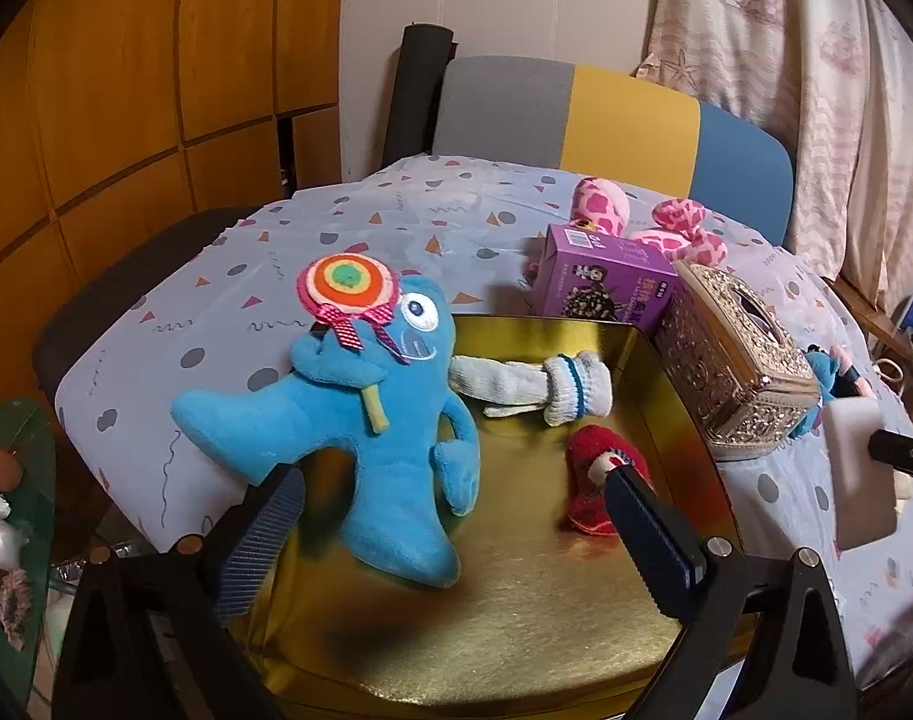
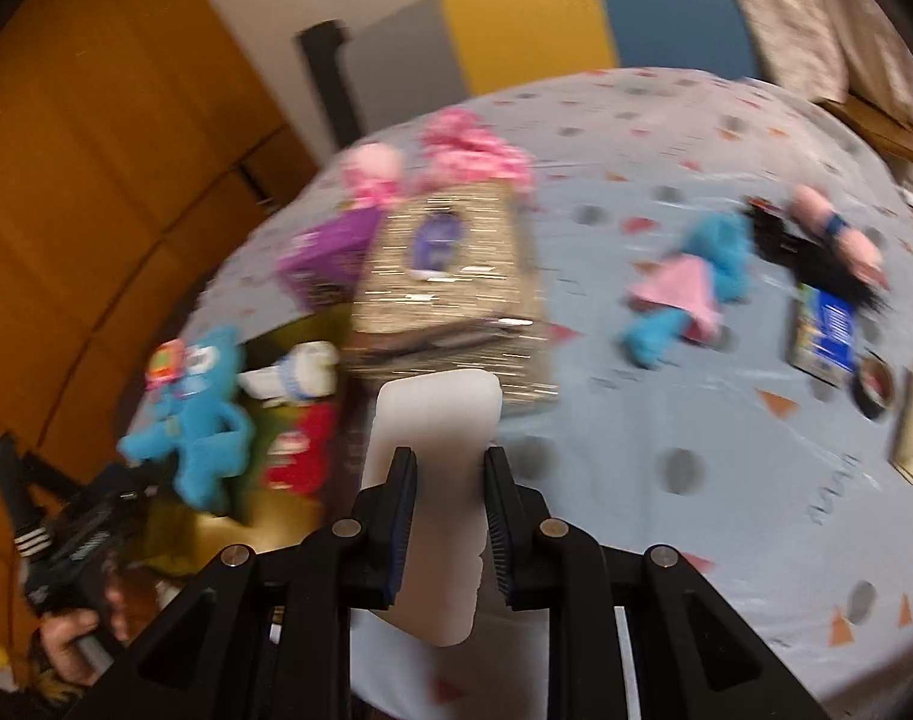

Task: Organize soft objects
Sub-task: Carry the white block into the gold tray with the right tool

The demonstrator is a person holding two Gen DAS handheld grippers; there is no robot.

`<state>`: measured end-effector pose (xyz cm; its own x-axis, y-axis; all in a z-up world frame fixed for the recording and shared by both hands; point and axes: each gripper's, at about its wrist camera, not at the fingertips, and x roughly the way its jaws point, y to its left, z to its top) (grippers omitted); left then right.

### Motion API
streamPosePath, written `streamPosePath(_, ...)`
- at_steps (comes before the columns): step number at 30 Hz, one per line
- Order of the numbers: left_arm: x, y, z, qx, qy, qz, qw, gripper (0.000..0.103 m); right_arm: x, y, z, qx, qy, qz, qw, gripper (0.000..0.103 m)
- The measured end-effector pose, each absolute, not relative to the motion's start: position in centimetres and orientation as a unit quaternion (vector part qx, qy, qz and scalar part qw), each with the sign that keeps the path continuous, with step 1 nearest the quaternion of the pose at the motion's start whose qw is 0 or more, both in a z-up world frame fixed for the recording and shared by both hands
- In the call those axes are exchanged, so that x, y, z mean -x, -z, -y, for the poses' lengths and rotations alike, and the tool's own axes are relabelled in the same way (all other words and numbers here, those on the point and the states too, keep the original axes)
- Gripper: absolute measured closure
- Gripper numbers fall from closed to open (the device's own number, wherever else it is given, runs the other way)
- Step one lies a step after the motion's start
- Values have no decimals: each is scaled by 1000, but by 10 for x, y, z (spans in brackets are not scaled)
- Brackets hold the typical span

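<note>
— Patterned cloth covers the desk (image 1: 348,222), a striped chair back behind it. What's on my left feed?

— I see the gold tray (image 1: 516,618) below the left hand-held gripper (image 1: 450,534), whose jaws stand wide apart with nothing between them. The blue plush (image 1: 390,438) lies half in the tray, its upper body over the left rim. A white glove (image 1: 540,384) and a red knit piece (image 1: 600,468) lie inside.

— And the right?

— My right hand-held gripper (image 2: 444,516) is clamped on a white sponge block (image 2: 432,462), held above the cloth just right of the tray. The feed is blurred. A glittery tissue box (image 1: 738,360) stands beside the tray, a purple carton (image 1: 600,282) behind it, a small blue doll (image 2: 690,294) further right
</note>
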<state>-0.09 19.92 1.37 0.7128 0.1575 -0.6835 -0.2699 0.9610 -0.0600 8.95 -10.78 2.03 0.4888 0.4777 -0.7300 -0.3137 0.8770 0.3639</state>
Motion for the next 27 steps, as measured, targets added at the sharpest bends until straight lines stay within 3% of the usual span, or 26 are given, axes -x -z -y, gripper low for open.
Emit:
streamPosePath(8,6,-15,-218,83,-140,-355,921,1,-106,-20,-11,-45,-336,-468,816,81)
streamPosePath(15,11,-12,-237,92,-158,-358,916,0,-142,15,-94,-15,-360,-506,784,80)
streamPosePath(19,10,-10,-243,94,-161,-363,913,0,-159,42,-123,13,-336,-527,781,75)
streamPosePath(23,12,-9,-245,91,-162,-363,913,0,-160,50,-122,10,-330,-534,778,60)
streamPosePath(27,10,-7,-244,91,-160,-367,912,0,-154,42,-110,11,-322,-521,790,59)
